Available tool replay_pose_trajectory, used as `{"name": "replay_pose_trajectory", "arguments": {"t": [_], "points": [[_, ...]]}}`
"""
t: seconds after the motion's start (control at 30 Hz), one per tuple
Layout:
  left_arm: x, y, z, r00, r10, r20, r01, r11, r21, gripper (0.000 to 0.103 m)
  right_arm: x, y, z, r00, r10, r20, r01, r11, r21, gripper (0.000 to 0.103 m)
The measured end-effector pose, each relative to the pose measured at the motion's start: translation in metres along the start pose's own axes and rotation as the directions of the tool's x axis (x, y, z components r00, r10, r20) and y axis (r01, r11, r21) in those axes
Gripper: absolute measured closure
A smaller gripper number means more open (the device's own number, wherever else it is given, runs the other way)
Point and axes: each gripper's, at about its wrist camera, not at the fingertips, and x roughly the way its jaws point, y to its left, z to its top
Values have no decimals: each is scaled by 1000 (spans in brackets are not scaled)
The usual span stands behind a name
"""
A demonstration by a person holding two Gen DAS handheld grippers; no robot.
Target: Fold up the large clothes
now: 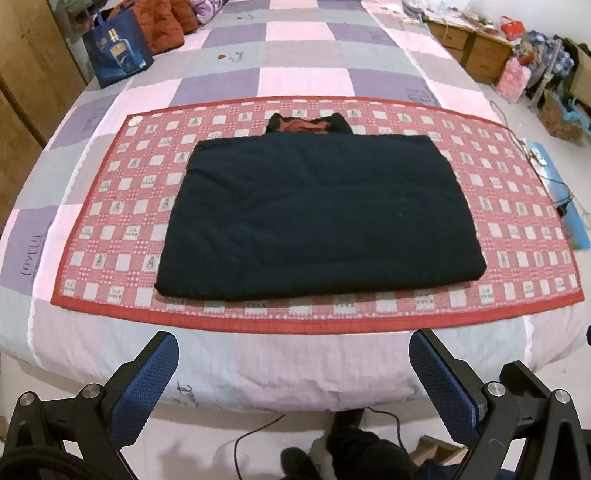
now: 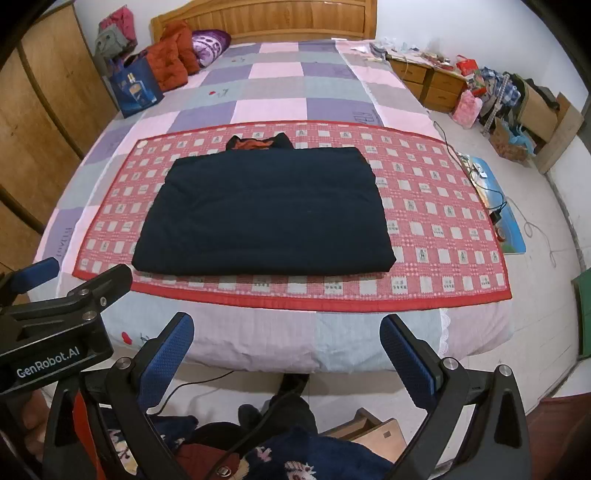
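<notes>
A dark navy padded garment (image 1: 317,218) (image 2: 266,214) lies folded into a flat rectangle on a red-and-white checked mat (image 1: 110,206) (image 2: 436,229) on the bed. Its collar with an orange-red lining (image 1: 303,125) (image 2: 255,144) sticks out at the far edge. My left gripper (image 1: 293,350) is open, held back from the bed's near edge, with nothing between its blue pads. My right gripper (image 2: 286,336) is likewise open and empty, short of the bed. The left gripper's body (image 2: 55,314) shows at the left of the right wrist view.
The bed has a pink, purple and grey patchwork cover (image 1: 303,33) (image 2: 273,74). A blue bag (image 1: 118,51) (image 2: 135,88) and red cushions (image 2: 173,59) sit at its far left. Wardrobes stand left; drawers (image 2: 428,81) and clutter stand right. Cables and more clothes (image 2: 295,458) lie on the floor below.
</notes>
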Motion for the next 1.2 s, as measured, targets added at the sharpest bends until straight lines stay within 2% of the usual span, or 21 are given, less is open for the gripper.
{"name": "replay_pose_trajectory", "arguments": {"t": [1.2], "points": [[4, 1, -1, 1000, -11, 5, 11, 1000, 13, 0, 1, 5, 5, 1000, -3, -5, 3, 1000, -1, 1]]}}
